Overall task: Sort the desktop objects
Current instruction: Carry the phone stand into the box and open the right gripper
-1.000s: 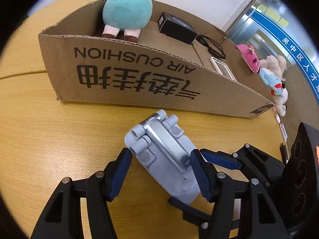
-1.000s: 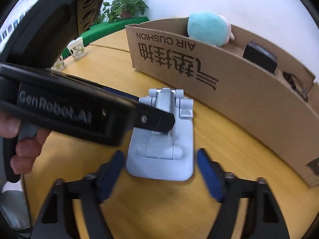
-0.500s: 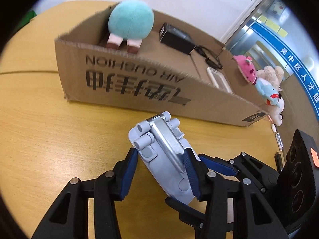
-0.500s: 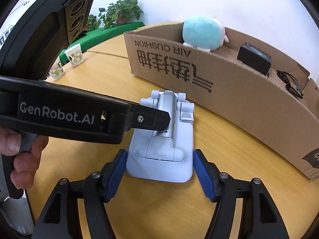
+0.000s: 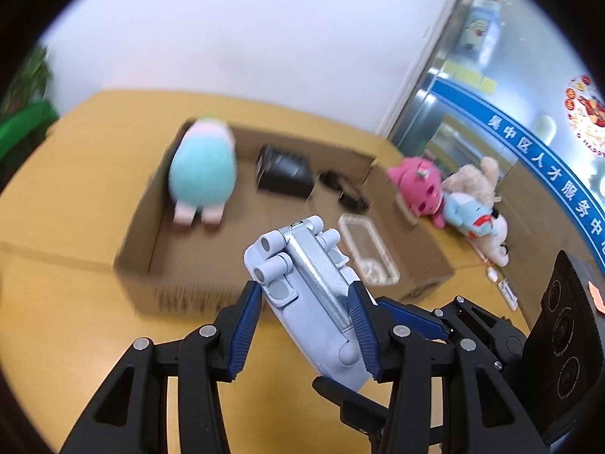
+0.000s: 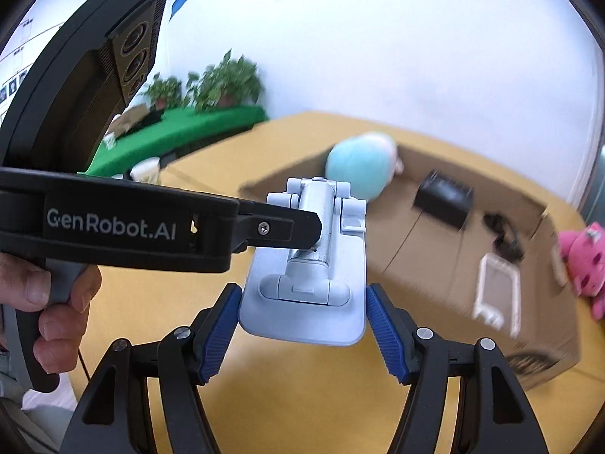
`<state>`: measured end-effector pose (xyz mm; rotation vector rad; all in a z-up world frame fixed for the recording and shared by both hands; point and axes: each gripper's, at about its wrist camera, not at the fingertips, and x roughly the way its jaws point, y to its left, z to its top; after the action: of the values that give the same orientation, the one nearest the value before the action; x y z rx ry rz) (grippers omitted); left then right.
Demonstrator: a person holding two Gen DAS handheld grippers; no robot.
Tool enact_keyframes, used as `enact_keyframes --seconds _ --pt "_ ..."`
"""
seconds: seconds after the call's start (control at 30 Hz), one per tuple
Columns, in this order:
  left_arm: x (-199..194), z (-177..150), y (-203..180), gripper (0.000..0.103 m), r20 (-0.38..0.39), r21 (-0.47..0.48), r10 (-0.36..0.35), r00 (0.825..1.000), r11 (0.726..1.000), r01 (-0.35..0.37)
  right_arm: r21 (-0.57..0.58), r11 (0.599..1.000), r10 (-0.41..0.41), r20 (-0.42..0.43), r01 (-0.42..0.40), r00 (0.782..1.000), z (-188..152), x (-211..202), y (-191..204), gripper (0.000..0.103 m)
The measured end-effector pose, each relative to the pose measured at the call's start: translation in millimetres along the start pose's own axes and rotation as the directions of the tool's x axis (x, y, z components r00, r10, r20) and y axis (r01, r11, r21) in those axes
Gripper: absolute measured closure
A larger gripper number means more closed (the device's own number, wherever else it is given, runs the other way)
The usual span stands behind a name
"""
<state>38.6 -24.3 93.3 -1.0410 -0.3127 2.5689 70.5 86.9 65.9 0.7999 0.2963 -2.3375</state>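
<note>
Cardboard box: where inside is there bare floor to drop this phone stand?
In the cardboard box, bare floor lies at the front, between the teal plush and the clear phone case. The back is crowded by the black adapter and sunglasses.

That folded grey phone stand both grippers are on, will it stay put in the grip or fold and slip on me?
The phone stand looks like rigid plastic and metal, so it probably won't flex. Its exposed hinge barrels suggest a section could swing open if tilted. The left gripper pinches its smooth sides; the ribbed blue pads should limit slipping. The right gripper also brackets it.
</note>
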Motion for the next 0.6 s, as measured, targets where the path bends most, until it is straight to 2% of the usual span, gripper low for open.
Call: enact_keyframes --seconds 0.13,0.27,0.4,0.6 --pt "9 37 -14 0.056 0.038 0.064 -0.031 0.999 0.998 0.028 0.020 0.998 -0.055 0.057 0.054 0.997 29 -9 -20 0.038" --pt "33 71 -21 0.056 0.024 0.107 -0.056 0.998 0.993 0.053 0.061 0.994 -0.099 0.079 0.095 0.992 54 -4 -47 0.038" --pt "66 99 -16 0.056 -0.020 0.100 -0.074 0.997 0.992 0.076 0.117 0.988 -0.110 0.054 0.103 0.992 73 15 -77 0.038" --pt "127 127 -2 0.056 -0.116 0.039 -0.100 0.988 0.994 0.105 0.191 0.975 -0.111 -0.024 0.114 0.994 93 56 -125 0.038"
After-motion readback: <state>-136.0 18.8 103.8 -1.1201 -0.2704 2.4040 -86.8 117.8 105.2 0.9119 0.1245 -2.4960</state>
